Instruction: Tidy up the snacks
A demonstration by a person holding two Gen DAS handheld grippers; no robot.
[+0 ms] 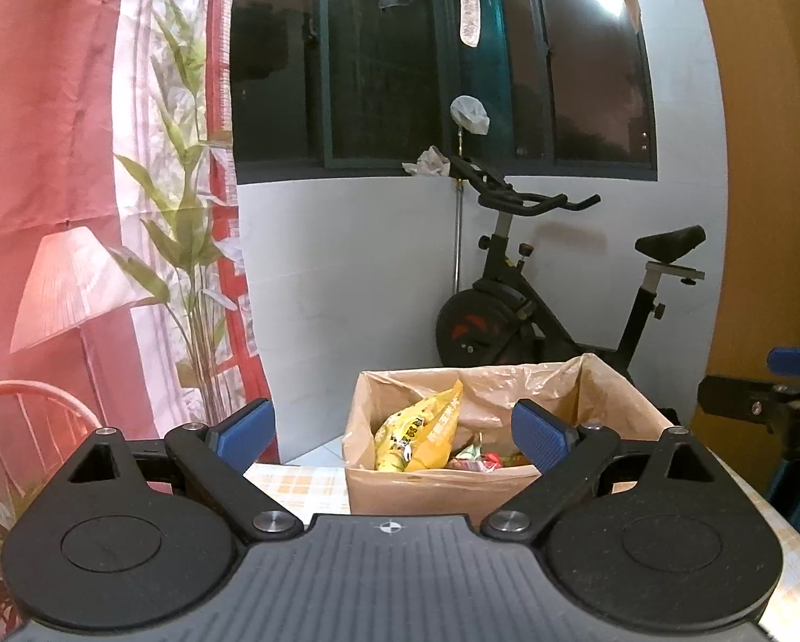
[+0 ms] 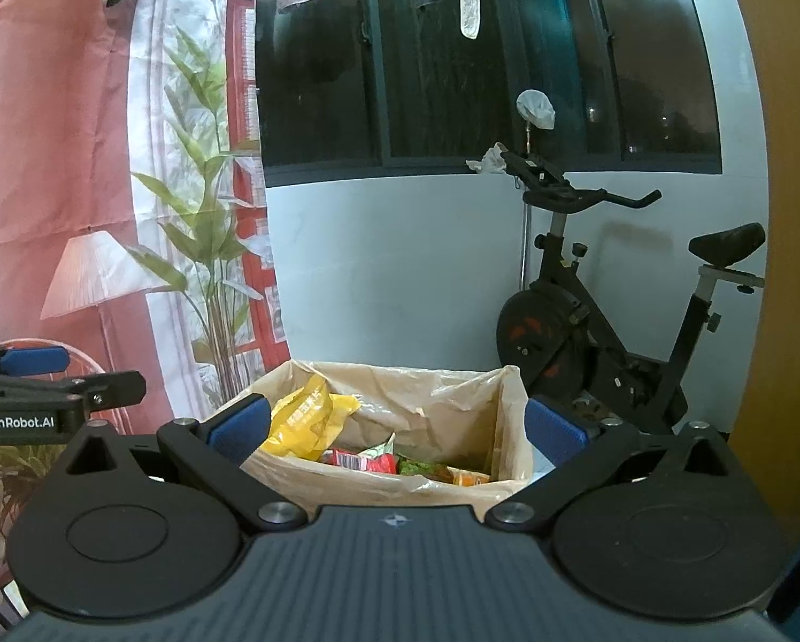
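A cardboard box point(image 1: 432, 487) point(image 2: 325, 476) lined with a thin plastic bag stands on the checked tablecloth point(image 1: 287, 481). Inside it lie a yellow snack bag point(image 1: 418, 436) point(image 2: 306, 420) and several small red, green and orange packets point(image 2: 378, 463). My left gripper point(image 1: 394, 433) stands open in front of the box, nothing between its blue pads point(image 1: 539, 436). My right gripper point(image 2: 394, 425) is open too, its blue pads point(image 2: 239, 425) spread about as wide as the box, with nothing held. Each gripper shows at the edge of the other's view.
An exercise bike point(image 1: 539, 299) point(image 2: 603, 321) stands behind the box against the white wall. A printed backdrop point(image 1: 79, 160) with a lamp and plant hangs on the left, and a dark window point(image 1: 427, 64) fills the back. An orange door point(image 1: 763, 187) is at right.
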